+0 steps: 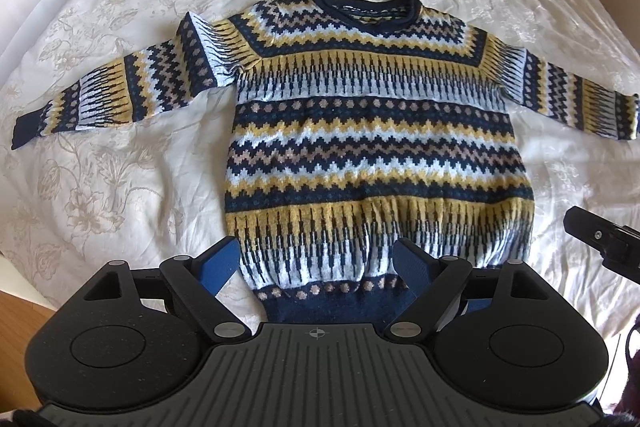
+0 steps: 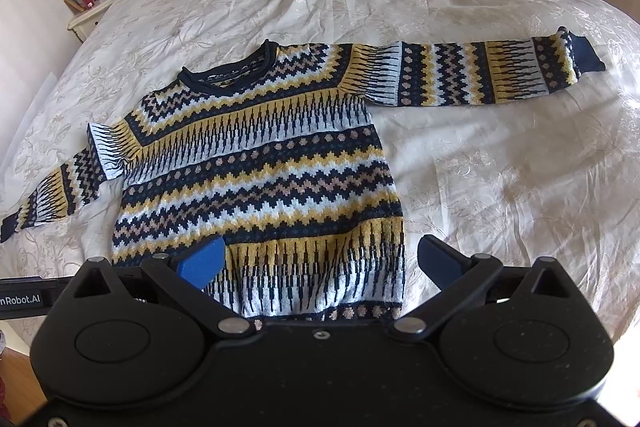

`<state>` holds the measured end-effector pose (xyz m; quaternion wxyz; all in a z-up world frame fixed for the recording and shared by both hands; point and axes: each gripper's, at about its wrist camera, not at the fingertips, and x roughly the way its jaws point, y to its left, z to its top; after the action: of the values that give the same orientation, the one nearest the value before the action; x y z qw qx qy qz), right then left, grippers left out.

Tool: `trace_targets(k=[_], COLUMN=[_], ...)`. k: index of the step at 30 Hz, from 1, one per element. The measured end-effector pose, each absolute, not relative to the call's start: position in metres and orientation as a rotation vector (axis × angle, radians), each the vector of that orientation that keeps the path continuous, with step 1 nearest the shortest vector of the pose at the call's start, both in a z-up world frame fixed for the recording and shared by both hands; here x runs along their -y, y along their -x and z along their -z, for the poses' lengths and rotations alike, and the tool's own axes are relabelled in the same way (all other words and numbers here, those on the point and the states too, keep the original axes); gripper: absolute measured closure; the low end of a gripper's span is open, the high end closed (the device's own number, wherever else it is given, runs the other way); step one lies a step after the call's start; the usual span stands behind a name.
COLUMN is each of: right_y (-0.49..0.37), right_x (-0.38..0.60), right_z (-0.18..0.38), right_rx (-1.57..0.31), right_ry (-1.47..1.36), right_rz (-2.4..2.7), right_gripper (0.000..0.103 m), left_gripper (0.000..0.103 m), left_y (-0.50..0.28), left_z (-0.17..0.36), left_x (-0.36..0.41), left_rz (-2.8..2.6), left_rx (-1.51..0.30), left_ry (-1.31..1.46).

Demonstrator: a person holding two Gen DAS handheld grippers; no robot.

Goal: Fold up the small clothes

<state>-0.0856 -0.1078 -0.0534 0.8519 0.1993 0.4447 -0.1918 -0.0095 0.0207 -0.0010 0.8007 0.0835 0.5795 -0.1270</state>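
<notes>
I hold my left gripper and right gripper above the patterned knit sweater, jaws apart; it lies flat on the bedspread.

We see one sweater, knitted in navy, yellow, pale blue and tan bands of zigzags, dots and spikes. It lies flat and unfolded on the bed, face up, with its navy rolled collar toward the head of the bed and its navy hem at the near edge. Both sleeves are spread out sideways from the body, each ending in a navy cuff.
</notes>
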Motion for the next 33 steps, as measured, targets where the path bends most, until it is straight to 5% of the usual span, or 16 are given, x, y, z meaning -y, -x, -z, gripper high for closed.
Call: trace_targets(k=[33], right_y=[0.061], right_x=[0.092], right_z=[0.063], right_rx=[-0.962], right_ry=[-0.436], right_rz=[0.442], right_gripper=[0.001], left_gripper=[0.02], left_y=[-0.018], left_z=[0.014], left_x=[-0.031], left_rz=[0.351], left_rx=[-1.271], left_ry=[-0.212])
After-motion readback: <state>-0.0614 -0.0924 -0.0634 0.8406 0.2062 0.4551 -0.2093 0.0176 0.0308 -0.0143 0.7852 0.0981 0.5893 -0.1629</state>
